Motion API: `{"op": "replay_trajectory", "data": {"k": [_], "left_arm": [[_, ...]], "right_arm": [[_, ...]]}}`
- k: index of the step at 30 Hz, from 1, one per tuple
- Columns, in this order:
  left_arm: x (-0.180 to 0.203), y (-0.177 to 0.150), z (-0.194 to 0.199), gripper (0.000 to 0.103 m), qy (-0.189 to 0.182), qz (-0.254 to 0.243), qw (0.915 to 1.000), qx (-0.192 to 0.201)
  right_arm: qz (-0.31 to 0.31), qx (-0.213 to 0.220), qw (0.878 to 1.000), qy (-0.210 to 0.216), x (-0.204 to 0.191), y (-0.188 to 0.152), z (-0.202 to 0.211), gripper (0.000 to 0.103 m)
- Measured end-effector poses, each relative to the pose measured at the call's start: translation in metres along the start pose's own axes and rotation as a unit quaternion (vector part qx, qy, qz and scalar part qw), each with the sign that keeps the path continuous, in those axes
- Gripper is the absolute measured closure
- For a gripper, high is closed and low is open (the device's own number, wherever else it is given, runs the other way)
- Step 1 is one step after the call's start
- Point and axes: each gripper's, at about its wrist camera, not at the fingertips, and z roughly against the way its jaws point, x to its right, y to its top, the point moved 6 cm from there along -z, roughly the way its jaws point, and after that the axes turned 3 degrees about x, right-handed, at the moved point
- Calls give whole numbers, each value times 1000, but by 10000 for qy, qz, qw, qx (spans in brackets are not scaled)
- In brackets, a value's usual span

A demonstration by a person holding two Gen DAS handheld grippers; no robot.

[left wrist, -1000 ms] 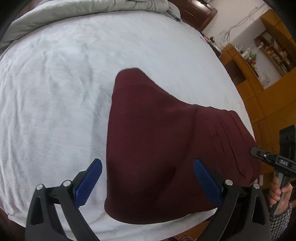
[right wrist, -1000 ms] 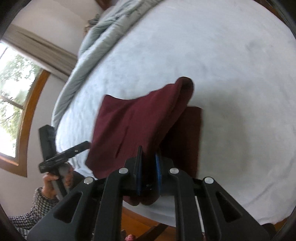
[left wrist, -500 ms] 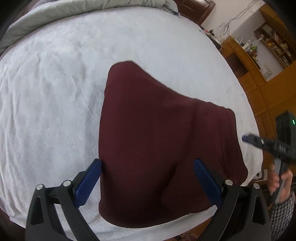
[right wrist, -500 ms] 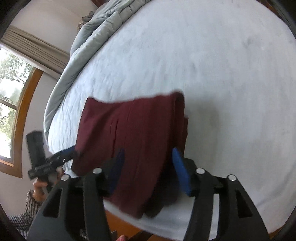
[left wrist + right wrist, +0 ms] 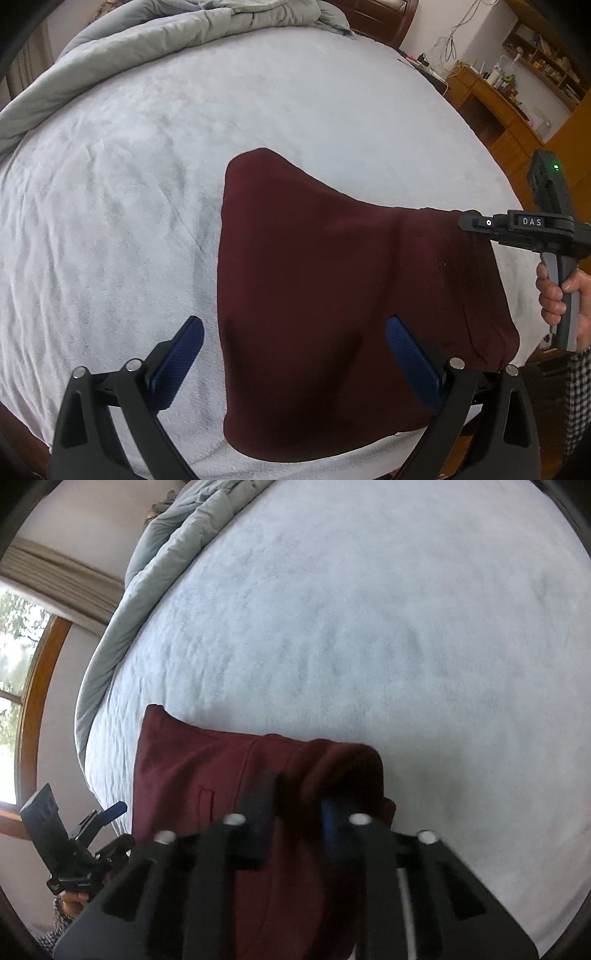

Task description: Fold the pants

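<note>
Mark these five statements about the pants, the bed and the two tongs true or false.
1. The pants are dark red. True.
2. The left tongs are clamped on the pants. False: they are wide open with nothing between the pads.
3. The pants lie on a wooden floor. False: they lie on the white bed cover.
4. A grey duvet is bunched along the far side of the bed. True.
5. The right tongs are well clear of the pants. False: their tip is at the pants' edge.
</note>
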Motion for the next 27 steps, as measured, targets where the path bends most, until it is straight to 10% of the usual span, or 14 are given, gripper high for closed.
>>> {"op": "replay_trajectory", "data": {"k": [12,17,27], "left_arm": [[-4,3,9,4,129,-23,9998,165],[-5,6,11,4,167,-26,9996,214],[1,7,21,4,202,-157,9991,341]], "right_arm": [[-376,44,9990,-221,21,-9,-2,89],[-251,190,9991,-277,12,-15,11,65],[-405,86,9991,-78,-3,-97,49,50]]}}
